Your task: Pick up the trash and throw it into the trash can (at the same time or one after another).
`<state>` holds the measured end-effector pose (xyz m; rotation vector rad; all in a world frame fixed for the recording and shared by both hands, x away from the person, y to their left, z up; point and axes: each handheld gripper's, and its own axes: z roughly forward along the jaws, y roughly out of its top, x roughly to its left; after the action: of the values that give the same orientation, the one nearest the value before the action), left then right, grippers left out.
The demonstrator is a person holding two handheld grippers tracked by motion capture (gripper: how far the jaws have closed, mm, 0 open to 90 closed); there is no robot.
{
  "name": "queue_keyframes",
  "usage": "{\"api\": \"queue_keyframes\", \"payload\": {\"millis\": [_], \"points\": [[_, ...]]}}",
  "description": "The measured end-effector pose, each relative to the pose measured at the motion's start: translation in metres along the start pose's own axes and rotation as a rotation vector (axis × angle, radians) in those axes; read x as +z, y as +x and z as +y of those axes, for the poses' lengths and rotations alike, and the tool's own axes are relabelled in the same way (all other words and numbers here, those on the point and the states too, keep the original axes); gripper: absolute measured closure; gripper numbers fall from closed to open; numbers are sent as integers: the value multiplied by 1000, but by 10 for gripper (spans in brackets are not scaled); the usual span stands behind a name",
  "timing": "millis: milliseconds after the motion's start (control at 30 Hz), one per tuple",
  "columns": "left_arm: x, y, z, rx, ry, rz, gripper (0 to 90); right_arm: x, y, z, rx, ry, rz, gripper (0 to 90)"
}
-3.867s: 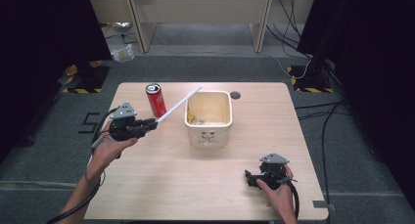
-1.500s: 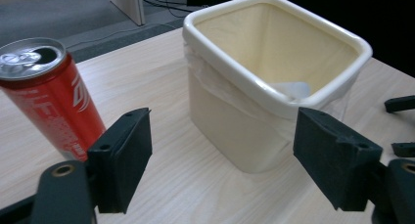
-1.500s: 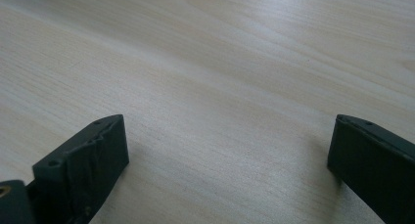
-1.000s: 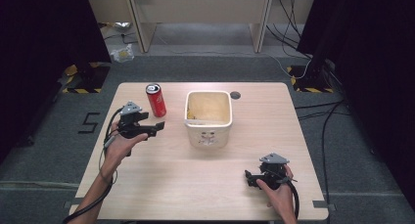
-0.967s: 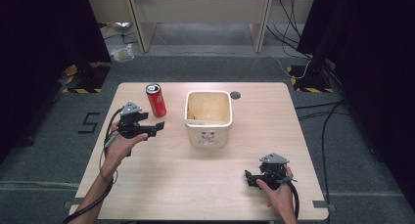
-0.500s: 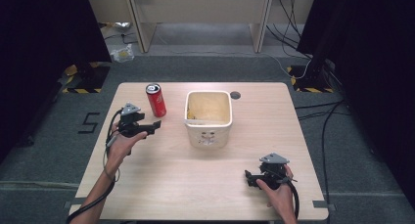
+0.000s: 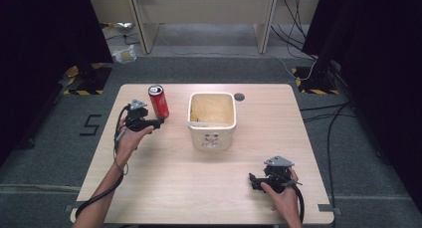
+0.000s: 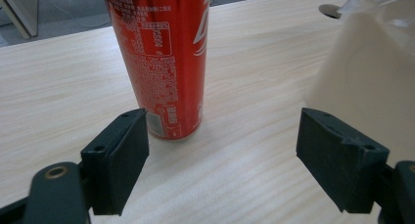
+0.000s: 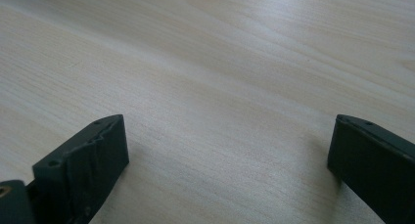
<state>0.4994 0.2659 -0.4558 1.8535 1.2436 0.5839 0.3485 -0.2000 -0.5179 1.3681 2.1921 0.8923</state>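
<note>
A red soda can [image 7: 158, 101] [image 8: 161, 57] stands upright on the wooden table [image 7: 164, 178], left of a cream plastic bin [image 7: 211, 119] [image 8: 372, 77]. My left gripper [image 7: 158, 122] [image 8: 235, 165] is open just in front of the can, jaws wide, the can ahead and a little toward the left jaw, not between them. My right gripper [image 7: 254, 181] [image 9: 225, 170] rests open near the table's front right, with bare wood between its jaws.
A round cable hole [image 7: 239, 96] [image 8: 332, 10] lies behind the bin. Desk legs, cables and a crumpled bag [image 7: 124, 55] sit on the floor beyond the far edge. Dark curtains flank both sides.
The long white strip that my left gripper held over the bin 3.9 s ago is gone from it. The left gripper has moved back and up toward the can. The right has not moved.
</note>
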Motion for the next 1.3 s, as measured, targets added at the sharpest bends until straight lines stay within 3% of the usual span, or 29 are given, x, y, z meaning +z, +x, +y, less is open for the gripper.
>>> {"api": "queue_keyframes", "payload": {"millis": [300,600,867,1300], "points": [[17,10,1,-30,1,16,201,0,0,0,0,0,0,18],[31,20,1,-38,-13,58,204,0,0,0,0,0,0,18],[41,18,7,-14,-15,87,203,0,0,0,-1,0,0,18],[57,20,6,-30,-22,106,207,0,0,0,-1,-1,0,18]]}}
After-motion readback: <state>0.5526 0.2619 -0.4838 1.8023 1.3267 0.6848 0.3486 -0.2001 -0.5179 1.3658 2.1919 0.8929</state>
